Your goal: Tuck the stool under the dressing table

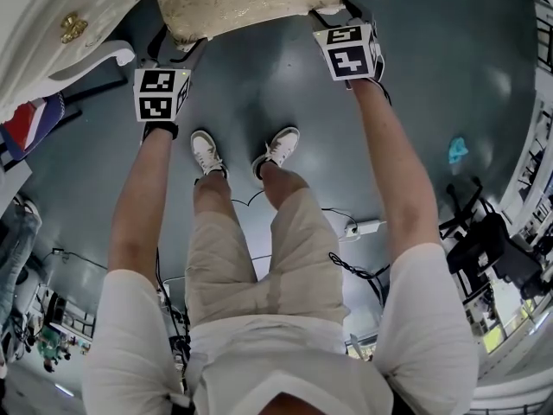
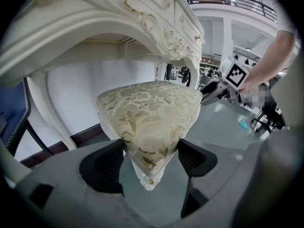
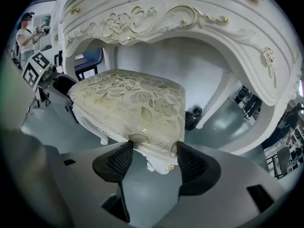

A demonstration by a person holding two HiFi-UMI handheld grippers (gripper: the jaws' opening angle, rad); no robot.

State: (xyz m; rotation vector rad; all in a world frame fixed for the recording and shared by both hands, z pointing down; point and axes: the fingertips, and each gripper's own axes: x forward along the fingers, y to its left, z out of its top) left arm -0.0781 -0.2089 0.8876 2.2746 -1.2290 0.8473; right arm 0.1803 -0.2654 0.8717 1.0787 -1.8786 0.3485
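The stool [image 1: 251, 3] has a cream and gold floral cushion on a white carved frame, and it stands partly beneath the white dressing table [image 1: 52, 33]. My left gripper [image 1: 177, 48] is shut on the stool's near left corner. My right gripper [image 1: 333, 17] is shut on its near right corner. In the left gripper view the cushion corner [image 2: 147, 108] is wedged between the black pads of the left gripper [image 2: 149, 163], under the table's carved apron [image 2: 118, 23]. In the right gripper view the stool [image 3: 128, 103] fills the jaws of the right gripper [image 3: 152, 158], and the table arch [image 3: 190, 18] curves above it.
The person's feet [image 1: 207, 152] stand just behind the stool on grey floor. A blue chair [image 2: 14, 122] sits left of the table. A small black object [image 3: 194, 117] lies by the table's right leg. A power strip with cables [image 1: 363, 227] and a teal scrap [image 1: 457, 150] lie further back.
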